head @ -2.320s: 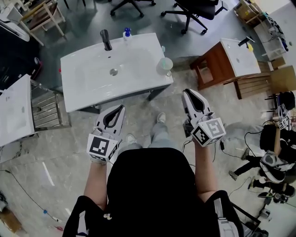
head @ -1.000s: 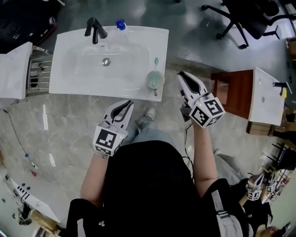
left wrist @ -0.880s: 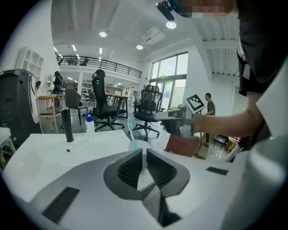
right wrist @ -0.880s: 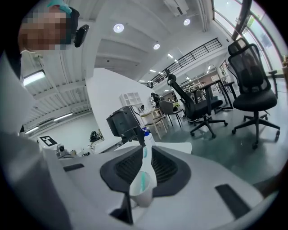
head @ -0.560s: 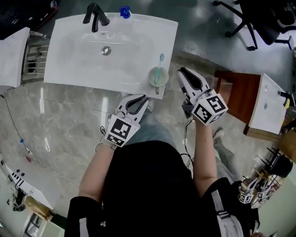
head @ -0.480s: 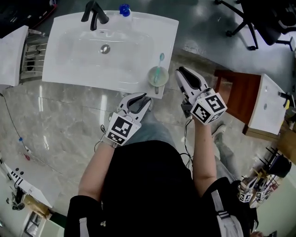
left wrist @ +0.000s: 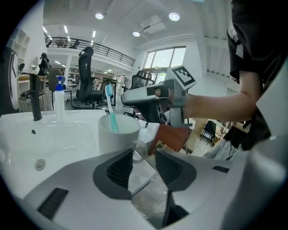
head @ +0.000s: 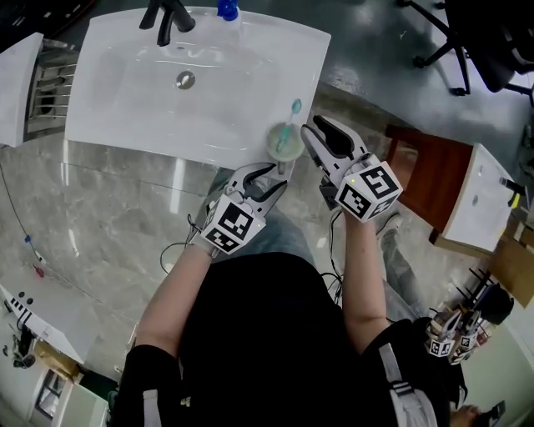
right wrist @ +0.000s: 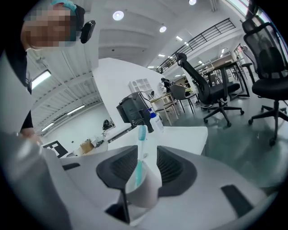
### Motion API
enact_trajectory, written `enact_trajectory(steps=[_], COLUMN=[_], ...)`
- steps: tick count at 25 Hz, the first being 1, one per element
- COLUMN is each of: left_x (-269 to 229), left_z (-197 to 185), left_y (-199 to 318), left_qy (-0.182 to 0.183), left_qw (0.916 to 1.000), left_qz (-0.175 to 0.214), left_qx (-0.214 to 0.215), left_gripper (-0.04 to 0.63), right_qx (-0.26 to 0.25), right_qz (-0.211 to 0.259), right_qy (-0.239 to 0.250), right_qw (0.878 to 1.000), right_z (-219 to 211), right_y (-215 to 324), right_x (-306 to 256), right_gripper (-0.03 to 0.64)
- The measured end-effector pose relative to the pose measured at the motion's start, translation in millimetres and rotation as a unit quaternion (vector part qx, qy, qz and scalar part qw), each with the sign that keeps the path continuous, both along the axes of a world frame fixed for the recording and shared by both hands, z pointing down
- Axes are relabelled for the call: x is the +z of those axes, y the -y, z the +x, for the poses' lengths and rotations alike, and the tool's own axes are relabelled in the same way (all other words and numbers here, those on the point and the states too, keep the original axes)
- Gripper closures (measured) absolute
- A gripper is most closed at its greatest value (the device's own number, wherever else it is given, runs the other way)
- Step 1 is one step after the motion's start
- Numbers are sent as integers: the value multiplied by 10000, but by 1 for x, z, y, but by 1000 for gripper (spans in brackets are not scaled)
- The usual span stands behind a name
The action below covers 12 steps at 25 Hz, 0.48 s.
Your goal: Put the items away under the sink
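Note:
A white cup (head: 282,143) with a teal toothbrush (head: 289,117) stands on the front right corner of the white sink (head: 100,100). My left gripper (head: 271,170) is just in front of the cup. Its jaws have just been opening and stand wide, with only the cup's handle (left wrist: 139,150) ahead in the gap. My right gripper (head: 310,132) hovers at the cup's right, slightly above it; its jaws have also just been opening. In the right gripper view the cup (right wrist: 144,186) and toothbrush (right wrist: 139,152) show through the gap, and the pads do not press on them.
A black faucet (head: 163,15) and a blue-capped soap bottle (head: 227,10) stand at the sink's back. A brown wooden stand (head: 417,179) with another white basin (head: 480,204) is at the right. An office chair (head: 476,42) is behind. Marble floor lies left of me.
Both grippers have moved toward the cup at the sink's corner, the left one up and to the right. Both pairs of jaws have spread from nearly shut to open.

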<state>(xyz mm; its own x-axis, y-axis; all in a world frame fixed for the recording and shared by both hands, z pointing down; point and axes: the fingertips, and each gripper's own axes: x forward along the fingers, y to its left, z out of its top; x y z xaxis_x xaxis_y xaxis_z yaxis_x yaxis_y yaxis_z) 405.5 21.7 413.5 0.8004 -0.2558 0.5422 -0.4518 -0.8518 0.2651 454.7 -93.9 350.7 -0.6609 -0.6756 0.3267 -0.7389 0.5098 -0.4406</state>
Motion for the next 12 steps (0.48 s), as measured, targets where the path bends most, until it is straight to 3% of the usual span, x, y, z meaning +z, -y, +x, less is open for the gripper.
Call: enact_trajectory(steps=[12], left_x=[11], left_z=[11], left_y=[5], left_qy=[-89], left_qw=[9999], left_qz=[-38], left_qx=[40], left_gripper=[453], right_qx=[-527], right_qz=[-144], right_qy=[-69], right_qw=[9985], right_z=[-34], right_y=[12], right_x=[22], right_gripper=[477])
